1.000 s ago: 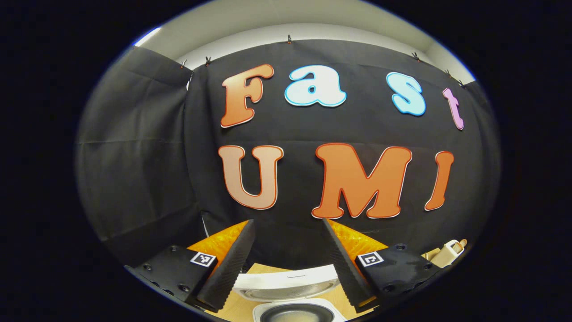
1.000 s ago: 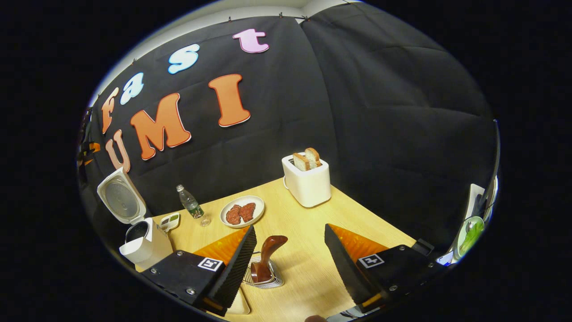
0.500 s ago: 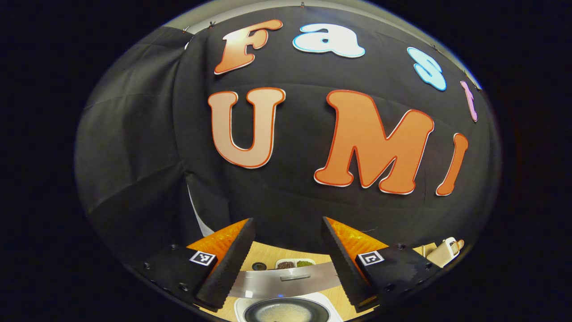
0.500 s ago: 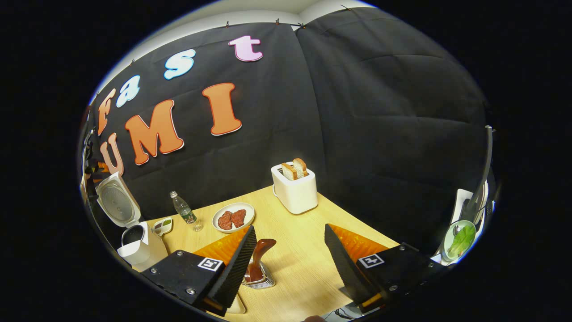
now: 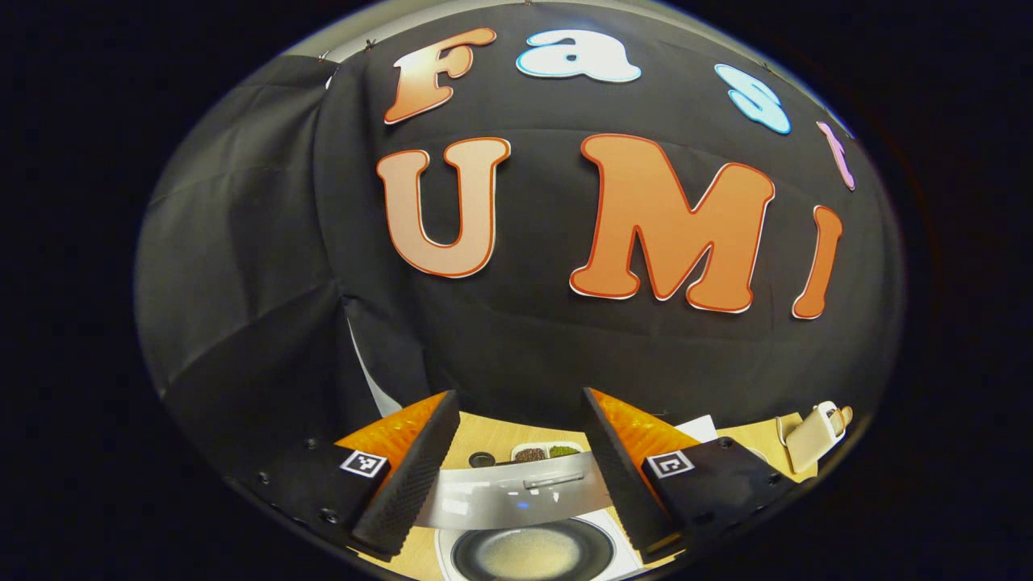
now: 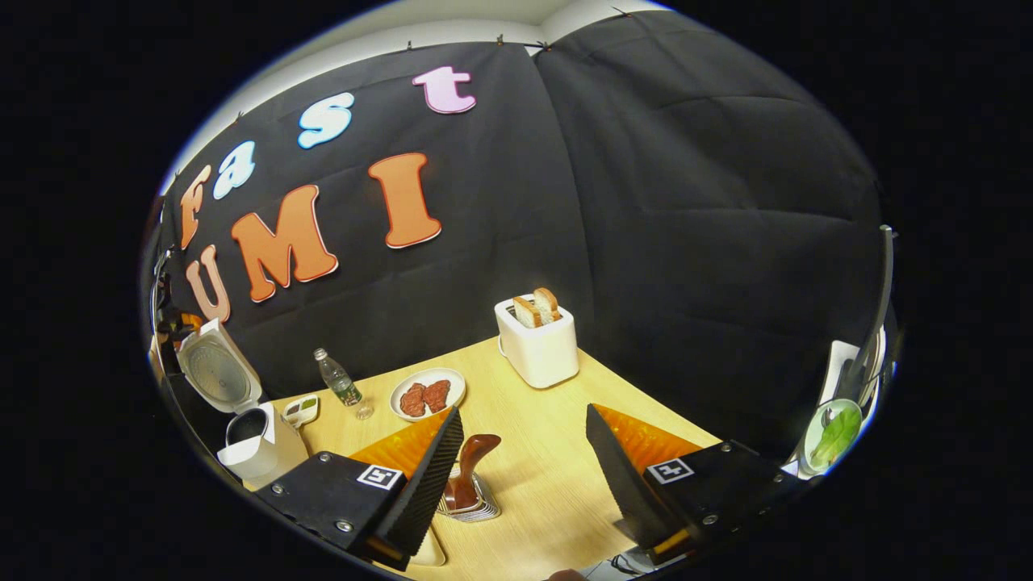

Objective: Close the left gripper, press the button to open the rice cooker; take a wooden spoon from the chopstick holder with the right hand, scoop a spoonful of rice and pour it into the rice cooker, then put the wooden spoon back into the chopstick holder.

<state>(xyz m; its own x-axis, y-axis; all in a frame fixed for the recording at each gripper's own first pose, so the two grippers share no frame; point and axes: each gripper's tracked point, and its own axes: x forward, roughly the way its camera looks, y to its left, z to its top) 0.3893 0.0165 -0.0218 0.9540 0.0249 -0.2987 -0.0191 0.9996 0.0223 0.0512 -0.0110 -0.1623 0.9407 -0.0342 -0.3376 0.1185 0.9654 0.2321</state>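
Note:
The white rice cooker stands open at the table's left end, its lid upright. In the left gripper view its dark inner pot, with a pale layer at the bottom, lies right below my open left gripper, and the lid's edge runs between the fingers. A brown wooden spoon stands in a wire chopstick holder on the table. My right gripper is open and empty above and just right of the spoon, whose handle is beside the left finger.
Behind the cooker sit a small divided dish, a water bottle and a plate of meat. A white toaster with bread stands at the back. A bowl of greens is far right. A pale tray peeks out under the left finger.
The left gripper has tipped down and come over the open cooker, so more of the pot shows. The right gripper has shifted slightly; the spoon stays in its holder.

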